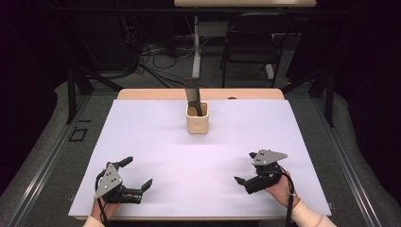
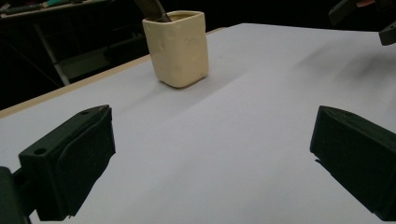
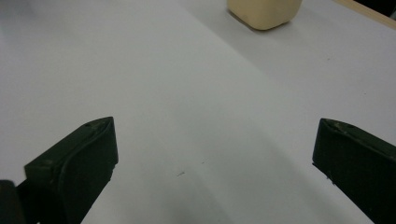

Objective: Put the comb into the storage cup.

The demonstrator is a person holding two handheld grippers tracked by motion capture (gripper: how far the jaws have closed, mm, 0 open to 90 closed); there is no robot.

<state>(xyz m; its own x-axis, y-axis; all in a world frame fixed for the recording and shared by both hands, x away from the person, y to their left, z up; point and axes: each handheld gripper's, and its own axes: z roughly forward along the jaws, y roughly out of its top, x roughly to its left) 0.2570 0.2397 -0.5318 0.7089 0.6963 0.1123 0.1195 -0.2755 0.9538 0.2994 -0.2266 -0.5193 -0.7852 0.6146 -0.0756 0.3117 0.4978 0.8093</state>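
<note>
A cream square cup stands on the white sheet at the far middle of the table, with a dark flat tool upright in it. My left gripper rests near the front left edge, open and empty. My right gripper is at the front right, also open and empty. In the left gripper view the cup and tool sit well beyond the open gripper, and the other gripper shows at top right. The right gripper view has the cup's base far past the open gripper.
The wooden table edge shows behind the sheet. A black chair, a white stand leg and floor cables lie beyond the table. Bare white sheet separates both grippers from the cup.
</note>
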